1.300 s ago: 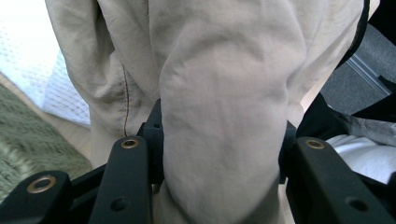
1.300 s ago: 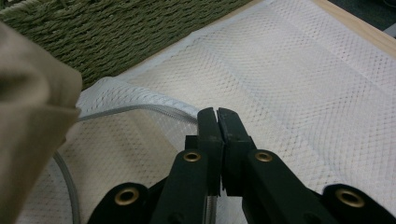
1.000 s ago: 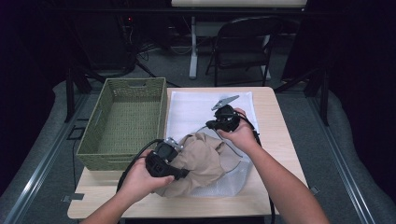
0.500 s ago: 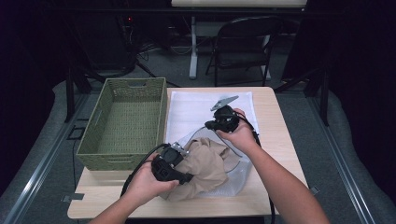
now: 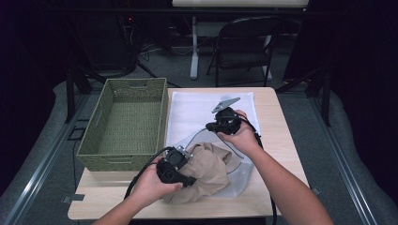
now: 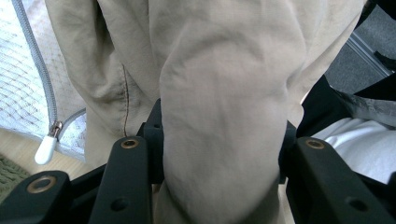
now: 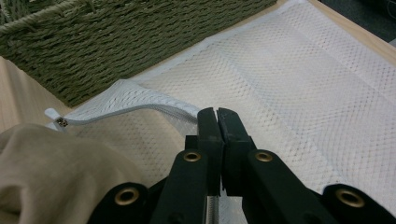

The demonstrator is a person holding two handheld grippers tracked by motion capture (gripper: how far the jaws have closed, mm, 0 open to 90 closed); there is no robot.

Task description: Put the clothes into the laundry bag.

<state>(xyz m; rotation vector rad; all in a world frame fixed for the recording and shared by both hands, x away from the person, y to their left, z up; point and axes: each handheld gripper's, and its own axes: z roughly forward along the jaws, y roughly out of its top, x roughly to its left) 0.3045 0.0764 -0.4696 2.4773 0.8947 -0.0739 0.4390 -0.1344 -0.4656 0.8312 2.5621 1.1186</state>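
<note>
High view: a white mesh zippered laundry bag [image 5: 202, 112] lies flat on the light wooden table [image 5: 274, 140], just beside a green woven rectangular basket [image 5: 126, 124]. A crumpled beige cloth garment [image 5: 211, 171] sits at the bag's near end, partly inside its opening. The left gripper [image 5: 180, 161] is at the garment's left edge; the right gripper [image 5: 220, 123] is over the bag, beyond the garment.

Left gripper view: the left gripper's [image 6: 223, 154] jaws are clamped on a thick fold of the beige garment [image 6: 219, 93]. The bag's grey zipper with its white pull [image 6: 45, 149] hangs beside the garment.

Right gripper view: the right gripper's [image 7: 217, 116] jaws are pressed together, pinching the bag's [image 7: 299, 93] zippered edge. The garment [image 7: 56, 172] lies near the jaws, the basket [image 7: 116, 42] beyond the bag.
</note>
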